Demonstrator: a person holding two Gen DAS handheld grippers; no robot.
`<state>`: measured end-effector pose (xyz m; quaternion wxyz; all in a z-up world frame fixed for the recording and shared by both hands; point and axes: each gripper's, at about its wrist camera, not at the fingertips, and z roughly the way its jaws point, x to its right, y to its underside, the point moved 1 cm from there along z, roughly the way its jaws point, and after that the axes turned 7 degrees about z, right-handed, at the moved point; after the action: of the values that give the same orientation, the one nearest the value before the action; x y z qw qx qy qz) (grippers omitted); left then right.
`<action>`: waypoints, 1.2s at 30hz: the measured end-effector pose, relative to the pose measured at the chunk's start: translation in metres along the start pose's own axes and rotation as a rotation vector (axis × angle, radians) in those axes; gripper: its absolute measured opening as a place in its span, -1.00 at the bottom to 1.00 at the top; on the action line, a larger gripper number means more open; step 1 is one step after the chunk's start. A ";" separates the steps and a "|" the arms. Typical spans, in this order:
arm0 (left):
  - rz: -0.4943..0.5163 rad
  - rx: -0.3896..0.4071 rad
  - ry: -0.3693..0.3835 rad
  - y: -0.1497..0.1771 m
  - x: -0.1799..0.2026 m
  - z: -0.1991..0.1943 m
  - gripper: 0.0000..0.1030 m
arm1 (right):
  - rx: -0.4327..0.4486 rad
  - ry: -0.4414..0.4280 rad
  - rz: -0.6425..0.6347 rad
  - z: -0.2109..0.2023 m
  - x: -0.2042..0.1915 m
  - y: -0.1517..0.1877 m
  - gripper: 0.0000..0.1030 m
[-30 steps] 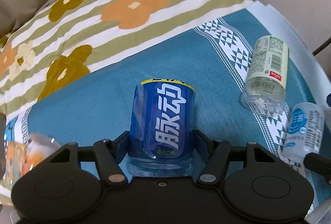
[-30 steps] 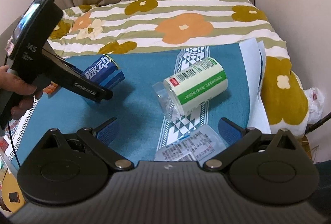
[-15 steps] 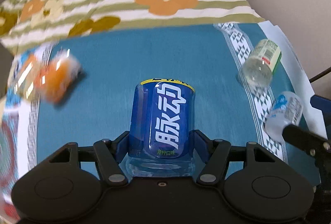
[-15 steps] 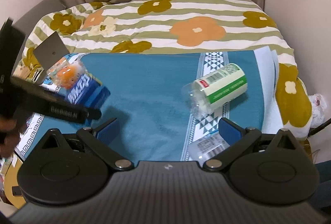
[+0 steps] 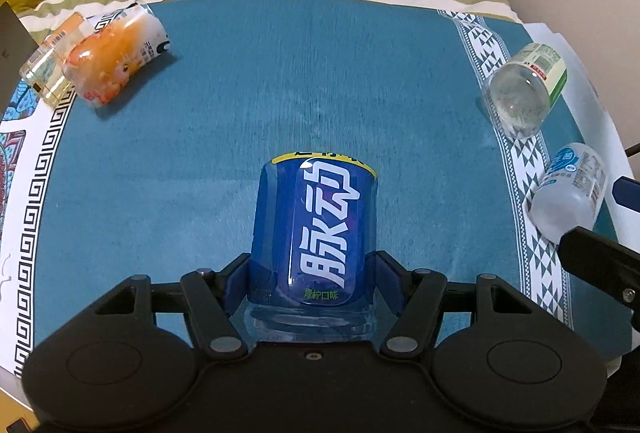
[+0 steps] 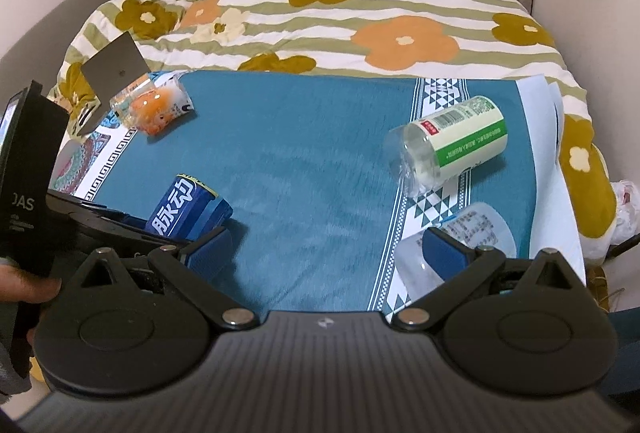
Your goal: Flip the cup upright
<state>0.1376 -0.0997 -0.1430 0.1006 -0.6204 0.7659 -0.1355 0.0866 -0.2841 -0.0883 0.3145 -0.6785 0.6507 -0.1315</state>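
Observation:
My left gripper (image 5: 314,283) is shut on a blue cup (image 5: 316,233) with white lettering and a yellow rim band, holding it on its side above the teal cloth (image 5: 280,93). The same blue cup (image 6: 188,209) shows at the left of the right wrist view, tilted in the left gripper's jaws. My right gripper (image 6: 326,247) is open and empty above the cloth's near edge. A green-labelled clear cup (image 6: 452,145) lies on its side to the right. A white-labelled clear cup (image 6: 460,245) lies just behind the right finger.
An orange-printed cup (image 5: 116,53) and a clear yellowish cup (image 5: 48,61) lie at the cloth's far left. A flowered striped quilt (image 6: 360,21) covers the bed behind. White paper (image 6: 548,137) edges the cloth at right. A grey card (image 6: 114,69) stands at the far left.
My left gripper has carried the blue cup left and toward the near edge, swinging to face the cloth's middle. My right gripper has pulled back and risen.

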 end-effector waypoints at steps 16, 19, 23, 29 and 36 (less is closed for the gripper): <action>0.032 0.038 -0.001 -0.002 0.006 -0.009 0.84 | 0.004 -0.001 0.008 -0.003 0.000 0.003 1.00; 0.040 0.041 0.005 -0.002 0.007 -0.014 0.85 | 0.010 0.000 0.016 -0.008 -0.002 0.002 1.00; 0.045 0.052 0.016 0.004 0.005 -0.029 0.85 | 0.011 0.000 0.034 -0.014 -0.005 -0.004 1.00; 0.054 0.101 0.026 0.019 -0.011 -0.067 0.99 | -0.040 -0.027 0.082 -0.022 -0.014 -0.022 1.00; 0.061 0.121 -0.017 0.043 -0.053 -0.090 1.00 | -0.181 -0.034 0.134 -0.001 -0.042 -0.043 1.00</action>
<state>0.0802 -0.0326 -0.0728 0.1484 -0.5906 0.7740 -0.1734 0.1157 -0.2453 -0.0517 0.2712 -0.6614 0.6981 -0.0394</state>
